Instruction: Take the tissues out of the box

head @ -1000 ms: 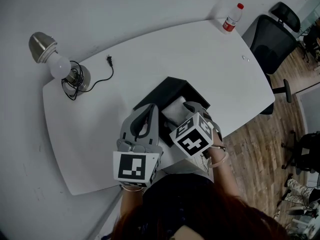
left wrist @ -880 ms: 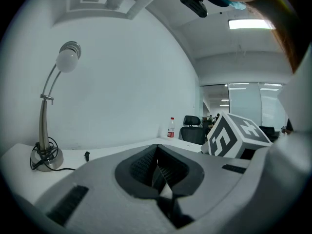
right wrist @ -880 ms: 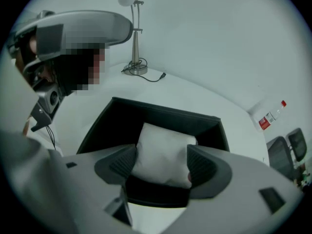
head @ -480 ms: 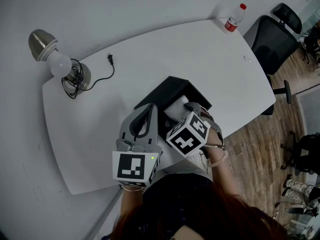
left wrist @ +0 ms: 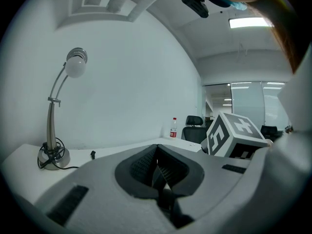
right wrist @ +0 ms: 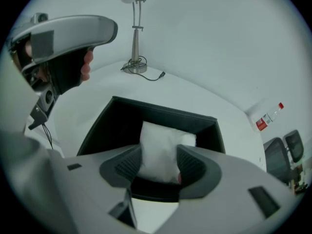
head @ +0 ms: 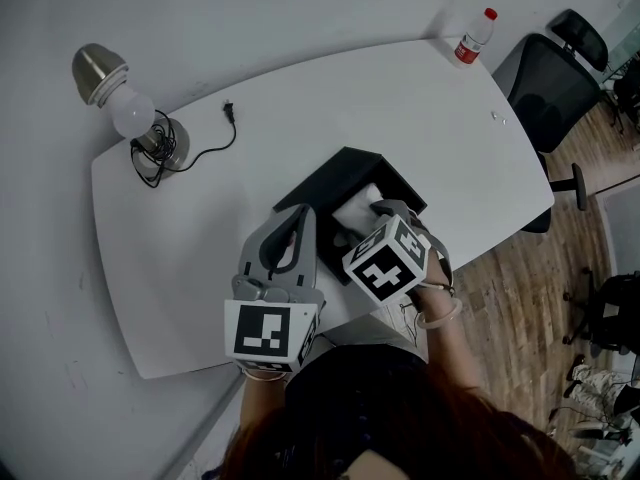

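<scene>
A black open box [head: 318, 184] stands on the white table [head: 200, 228] near its front edge, with a white pack of tissues [head: 358, 206] inside. My right gripper [head: 372, 216] points steeply down into the box. Its jaws have just been closing, and in the right gripper view the pads press both sides of the tissue pack [right wrist: 158, 144], which stands upright above the box [right wrist: 146, 112]. My left gripper [head: 298, 220] lies level at the box's left side. The left gripper [left wrist: 157, 165] is shut on nothing.
A desk lamp [head: 128, 108] with its loose cord and plug [head: 229, 109] sits at the table's far left. A water bottle [head: 474, 36] stands at the far right corner. A black office chair [head: 545, 86] is beyond the right edge, over a wooden floor.
The right gripper has tipped a little further down into the box and its jaws have closed onto the tissue pack. The left gripper has stayed put.
</scene>
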`<state>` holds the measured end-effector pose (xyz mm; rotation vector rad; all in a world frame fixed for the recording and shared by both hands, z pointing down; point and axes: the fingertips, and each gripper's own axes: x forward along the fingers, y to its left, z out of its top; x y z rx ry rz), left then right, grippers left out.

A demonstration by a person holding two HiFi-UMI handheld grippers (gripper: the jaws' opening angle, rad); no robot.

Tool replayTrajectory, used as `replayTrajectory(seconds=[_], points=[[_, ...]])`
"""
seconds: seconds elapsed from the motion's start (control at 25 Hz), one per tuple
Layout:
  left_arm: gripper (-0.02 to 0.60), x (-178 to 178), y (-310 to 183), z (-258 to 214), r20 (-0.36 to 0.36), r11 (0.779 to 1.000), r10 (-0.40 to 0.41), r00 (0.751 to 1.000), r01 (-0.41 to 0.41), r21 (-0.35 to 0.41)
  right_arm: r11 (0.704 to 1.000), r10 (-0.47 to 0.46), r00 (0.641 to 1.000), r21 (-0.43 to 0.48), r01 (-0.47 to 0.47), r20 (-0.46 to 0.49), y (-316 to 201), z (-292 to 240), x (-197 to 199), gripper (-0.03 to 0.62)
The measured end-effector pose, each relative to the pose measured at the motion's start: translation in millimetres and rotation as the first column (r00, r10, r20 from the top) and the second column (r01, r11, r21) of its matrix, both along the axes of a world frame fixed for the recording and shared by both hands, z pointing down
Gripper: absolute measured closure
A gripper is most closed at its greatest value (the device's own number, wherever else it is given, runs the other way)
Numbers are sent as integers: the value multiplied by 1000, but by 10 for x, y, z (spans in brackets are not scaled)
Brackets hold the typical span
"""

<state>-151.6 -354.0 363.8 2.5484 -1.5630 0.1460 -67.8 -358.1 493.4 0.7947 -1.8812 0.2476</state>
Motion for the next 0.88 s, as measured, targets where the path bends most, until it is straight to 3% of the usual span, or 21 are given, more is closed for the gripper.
replayTrajectory(seconds=[0.52, 0.88], points=[[557, 23, 262, -135, 13, 999, -8, 1000, 8, 37, 988, 16, 992, 148, -34, 124, 95, -374, 16, 359], [557, -13, 545, -261, 26, 997, -23, 999, 21, 74, 957, 16, 982, 282, -70, 191, 207, -685, 15, 364]])
